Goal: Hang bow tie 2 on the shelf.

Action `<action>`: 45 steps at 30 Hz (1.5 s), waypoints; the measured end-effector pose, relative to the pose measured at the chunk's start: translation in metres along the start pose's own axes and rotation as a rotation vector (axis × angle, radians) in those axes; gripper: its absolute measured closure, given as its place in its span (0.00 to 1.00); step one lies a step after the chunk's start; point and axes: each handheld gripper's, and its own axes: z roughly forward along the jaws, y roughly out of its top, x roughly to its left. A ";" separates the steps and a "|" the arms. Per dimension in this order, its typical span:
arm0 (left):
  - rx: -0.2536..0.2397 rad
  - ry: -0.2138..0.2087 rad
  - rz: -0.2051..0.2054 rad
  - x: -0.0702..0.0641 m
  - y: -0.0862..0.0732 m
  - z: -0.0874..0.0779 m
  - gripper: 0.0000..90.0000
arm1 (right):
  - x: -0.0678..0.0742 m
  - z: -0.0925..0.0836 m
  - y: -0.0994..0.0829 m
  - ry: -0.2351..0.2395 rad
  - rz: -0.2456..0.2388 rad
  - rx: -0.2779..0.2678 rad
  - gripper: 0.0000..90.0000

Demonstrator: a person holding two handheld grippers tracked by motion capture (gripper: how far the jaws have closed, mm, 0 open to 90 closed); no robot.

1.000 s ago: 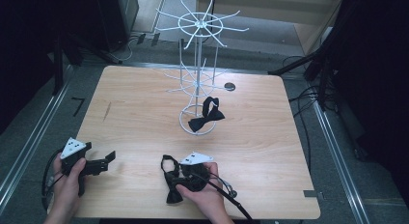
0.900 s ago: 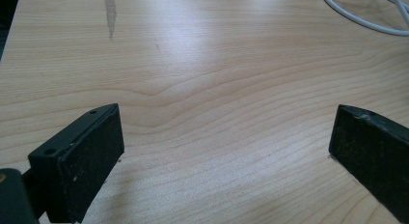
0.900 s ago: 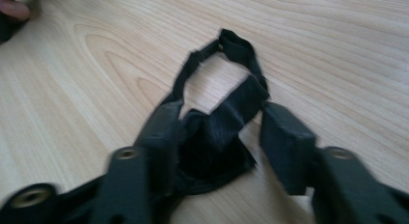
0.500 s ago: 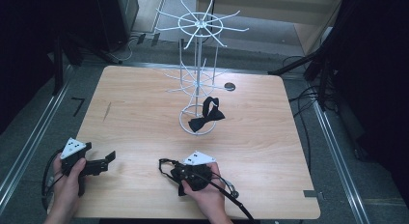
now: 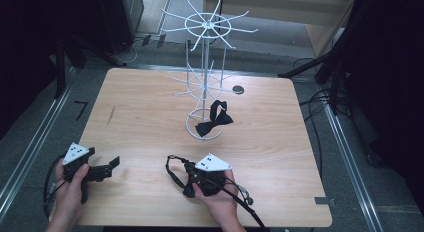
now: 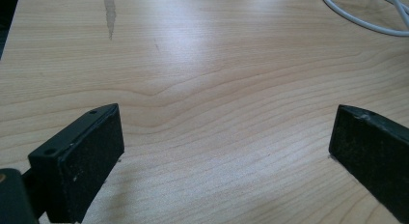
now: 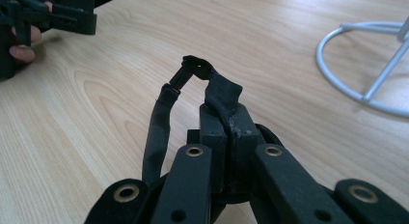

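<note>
A black bow tie [image 5: 189, 191] with a thin strap [image 5: 171, 168] is at the table's near edge. My right gripper [image 5: 191, 176] is shut on it. In the right gripper view the jaws [image 7: 229, 120] pinch a fold of the strap [image 7: 158, 132], whose clasp [image 7: 187, 69] arches just above the wood. A second black bow tie [image 5: 214, 123] rests on the base ring of the white wire stand [image 5: 205, 77]. My left gripper [image 5: 107, 168] sits at the near left, open. Its pads [image 6: 87, 156] stand wide with bare wood between them [image 6: 226, 142].
The stand's base ring [image 7: 337, 64] lies ahead and right of the right gripper, and its edge [image 6: 357, 19] is far off in the left gripper view. A small dark round cap [image 5: 238, 89] sits in the table's far side. Cables trail on the floor at the right.
My right gripper's jaws have shut on the bow tie's strap and lifted it slightly off the wood. The left gripper has stayed put.
</note>
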 end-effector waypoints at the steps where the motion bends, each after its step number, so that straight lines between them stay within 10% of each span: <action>1: 0.000 0.000 0.000 0.000 0.000 0.000 0.00 | 0.000 0.000 0.000 0.000 0.000 0.000 0.99; 45: -0.001 0.001 -0.004 0.000 0.000 0.000 0.00 | -0.014 -0.048 0.068 -0.093 -0.034 -0.224 0.99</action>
